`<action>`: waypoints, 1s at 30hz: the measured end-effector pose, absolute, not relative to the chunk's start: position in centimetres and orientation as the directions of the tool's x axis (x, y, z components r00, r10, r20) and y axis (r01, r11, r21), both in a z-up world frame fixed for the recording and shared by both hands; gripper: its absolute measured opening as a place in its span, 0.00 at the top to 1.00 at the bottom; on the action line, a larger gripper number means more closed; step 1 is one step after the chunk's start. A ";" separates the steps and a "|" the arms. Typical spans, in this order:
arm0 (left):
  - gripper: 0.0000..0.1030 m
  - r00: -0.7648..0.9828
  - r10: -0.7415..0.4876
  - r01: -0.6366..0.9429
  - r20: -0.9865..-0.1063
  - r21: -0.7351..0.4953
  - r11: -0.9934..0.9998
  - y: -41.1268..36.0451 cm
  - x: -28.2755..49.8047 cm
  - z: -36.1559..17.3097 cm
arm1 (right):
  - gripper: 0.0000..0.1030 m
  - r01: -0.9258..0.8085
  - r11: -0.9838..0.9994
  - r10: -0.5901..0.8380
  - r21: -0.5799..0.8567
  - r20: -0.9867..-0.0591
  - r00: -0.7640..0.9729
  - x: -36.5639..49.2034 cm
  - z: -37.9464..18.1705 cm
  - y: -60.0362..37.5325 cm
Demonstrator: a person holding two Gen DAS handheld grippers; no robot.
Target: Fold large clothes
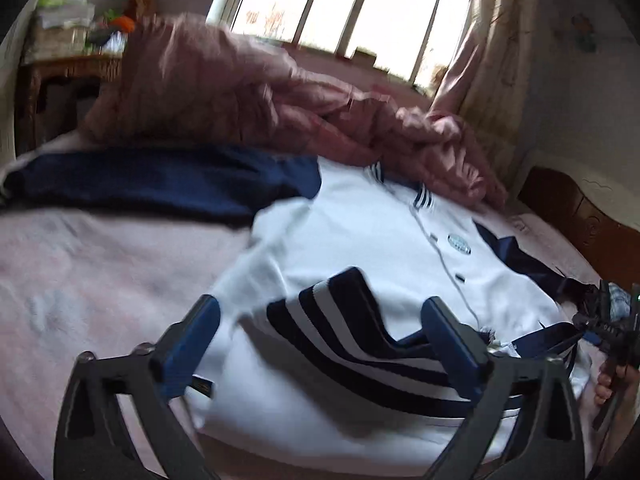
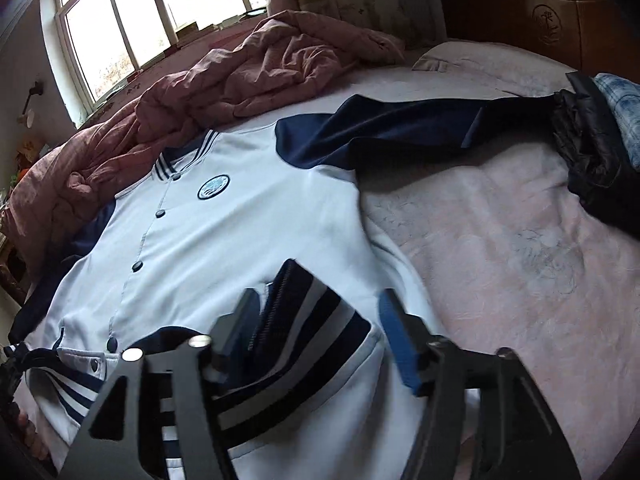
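Observation:
A white varsity jacket [image 1: 360, 232] with navy sleeves and a round chest badge lies face up on the bed; it also shows in the right wrist view [image 2: 224, 232]. Its navy-and-white striped hem [image 1: 352, 336] is turned up over the body. My left gripper [image 1: 320, 320] is open, its blue-padded fingers either side of the hem's left end. My right gripper [image 2: 320, 312] is open over the hem's right end [image 2: 304, 320]; it shows as a dark shape at the right edge of the left wrist view [image 1: 608, 320]. One navy sleeve [image 2: 420, 128] stretches out to the right, the other [image 1: 160, 184] to the left.
A crumpled pink quilt [image 2: 260, 68] lies behind the jacket below the window [image 2: 140, 12]. The pink bedsheet [image 2: 520, 240] spreads to the right. A black garment [image 2: 592, 148] and blue cloth lie at the far right. A wooden headboard [image 2: 540, 20] stands behind.

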State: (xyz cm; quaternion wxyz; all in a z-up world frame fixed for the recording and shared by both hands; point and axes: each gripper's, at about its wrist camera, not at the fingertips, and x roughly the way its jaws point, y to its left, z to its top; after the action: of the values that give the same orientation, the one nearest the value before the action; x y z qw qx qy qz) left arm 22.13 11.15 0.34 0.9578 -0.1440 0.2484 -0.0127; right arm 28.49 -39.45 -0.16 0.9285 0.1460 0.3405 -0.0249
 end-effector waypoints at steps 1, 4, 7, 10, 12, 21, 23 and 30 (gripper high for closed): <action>0.02 0.887 -0.096 -0.028 -0.452 -0.260 0.965 11.2 21.7 0.9 | 0.26 0.124 0.956 0.069 0.265 -0.616 0.785 28.1 0.3 -39.9; 0.00 0.896 -0.066 -0.021 -0.439 -0.189 0.982 11.1 21.2 2.2 | 0.15 0.078 0.960 0.089 0.269 -0.557 0.826 27.0 1.7 -41.1; 0.00 0.866 -0.058 -0.006 -0.497 -0.126 0.992 11.3 22.9 2.3 | 0.15 0.004 0.970 0.136 0.245 -0.549 0.825 26.8 2.1 -41.4; 0.00 0.803 -0.057 0.039 -0.593 -0.044 0.998 11.1 25.9 0.9 | 0.15 -0.052 0.985 0.141 0.167 -0.584 0.799 27.7 1.5 -40.6; 0.00 0.778 -0.027 0.057 -0.628 0.029 0.998 10.6 27.3 -0.6 | 0.15 -0.070 0.989 0.137 0.131 -0.616 0.776 29.0 0.5 -39.9; 0.26 0.752 -0.296 0.152 -0.589 -0.282 0.947 13.7 27.0 -1.5 | 0.26 -0.181 0.954 0.289 0.240 -0.568 0.771 28.7 0.5 -40.2; 0.26 0.787 -0.294 0.179 -0.542 -0.255 0.950 13.5 25.5 -0.2 | 0.26 -0.130 0.970 0.226 0.207 -0.562 0.796 28.2 0.8 -41.1; 0.17 0.792 -0.229 0.278 -0.565 0.001 0.961 10.7 24.2 1.7 | 0.34 -0.217 0.962 0.271 0.168 -0.707 0.653 30.0 -2.2 -39.5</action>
State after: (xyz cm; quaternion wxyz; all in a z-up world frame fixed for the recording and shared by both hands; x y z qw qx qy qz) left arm 24.21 10.73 1.65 0.9457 0.0421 0.2929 -0.1341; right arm 29.98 -39.45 -2.24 0.9086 0.0341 0.3939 0.1344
